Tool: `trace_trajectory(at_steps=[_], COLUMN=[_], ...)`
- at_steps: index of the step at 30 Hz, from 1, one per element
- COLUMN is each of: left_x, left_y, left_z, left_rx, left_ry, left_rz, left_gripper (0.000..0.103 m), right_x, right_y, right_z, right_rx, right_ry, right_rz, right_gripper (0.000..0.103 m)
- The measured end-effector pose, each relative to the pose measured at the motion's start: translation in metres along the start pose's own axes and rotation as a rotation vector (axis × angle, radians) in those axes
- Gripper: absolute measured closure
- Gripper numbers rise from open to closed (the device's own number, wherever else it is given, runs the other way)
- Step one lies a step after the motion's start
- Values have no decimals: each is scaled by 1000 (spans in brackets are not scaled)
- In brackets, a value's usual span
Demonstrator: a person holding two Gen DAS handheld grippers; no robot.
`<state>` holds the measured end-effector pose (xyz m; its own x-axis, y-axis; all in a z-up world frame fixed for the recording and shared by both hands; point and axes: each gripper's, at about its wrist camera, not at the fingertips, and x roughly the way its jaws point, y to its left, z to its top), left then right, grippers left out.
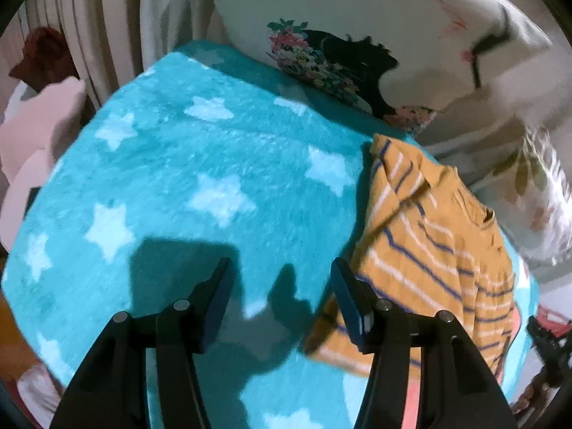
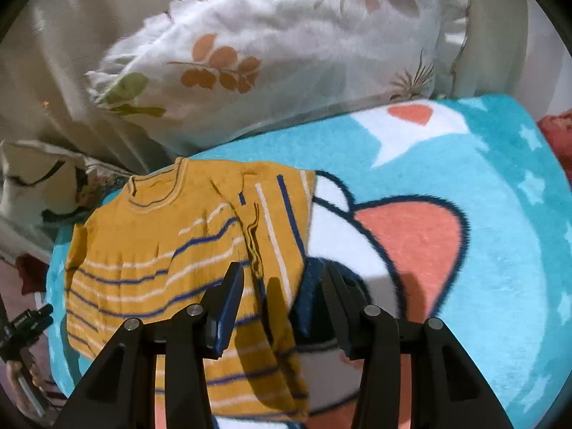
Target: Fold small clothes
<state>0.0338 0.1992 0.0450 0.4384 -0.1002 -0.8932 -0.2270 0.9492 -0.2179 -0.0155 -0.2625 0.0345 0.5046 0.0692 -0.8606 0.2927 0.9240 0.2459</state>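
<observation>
A small mustard-yellow top with blue and white stripes lies partly folded on a turquoise blanket with white stars. In the right wrist view the top has one side folded inward over its body. My left gripper is open and empty, hovering over the blanket just left of the top's edge. My right gripper is open and empty, hovering above the top's folded right edge, where the top meets the blanket's cartoon print.
A white pillow with leaf print lies behind the blanket. A cushion with a flower and black-figure print sits at the back. Pale pink bedding lies at the left. A dark device stands beside the bed.
</observation>
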Motion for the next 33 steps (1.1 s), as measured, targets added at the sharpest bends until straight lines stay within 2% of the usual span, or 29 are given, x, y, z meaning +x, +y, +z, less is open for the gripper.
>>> trace_trajectory(at_steps=[6,9,11,15,19,23,30,31,32,33], left_x=[-32,-47,-54,-59,-49,-34,-17,-14,-12,-10], left_y=[-27,-38,-41,-38,-40,-40,-31,-27,-22,-17], left_z=[-32,-48,-62,-88,-102,-101,-70,-64,-59,-54], left_rx=[52,67,51,-1,22,29,103,110,116,119], left_ry=[-72,-95,-91,-52,-16,-13,-5,1,4,6], left_rz=[80,106,112,94,123,118,56,57,60,58], left_gripper=[48,47,40,39,39,39,39,39,39,39], right_x=[-24,-29,-30,-21,-14,-11,10,20,27,39], right_y=[1,6,12,33,63,100,180,200,214,232], right_z=[-12,-19,-23,-31,-39,-44,-24,-21,-19,-16], right_rx=[-83,-109,-124,-147,-204,-264,-318,-331,-339,-350], right_ry=[-31,-32,-26,8,32,46,71,94,109,134], right_rz=[-19,7,34,106,133,164,213,248,266,267], right_gripper=[50,50,50,50,50,50,50,54,65,72])
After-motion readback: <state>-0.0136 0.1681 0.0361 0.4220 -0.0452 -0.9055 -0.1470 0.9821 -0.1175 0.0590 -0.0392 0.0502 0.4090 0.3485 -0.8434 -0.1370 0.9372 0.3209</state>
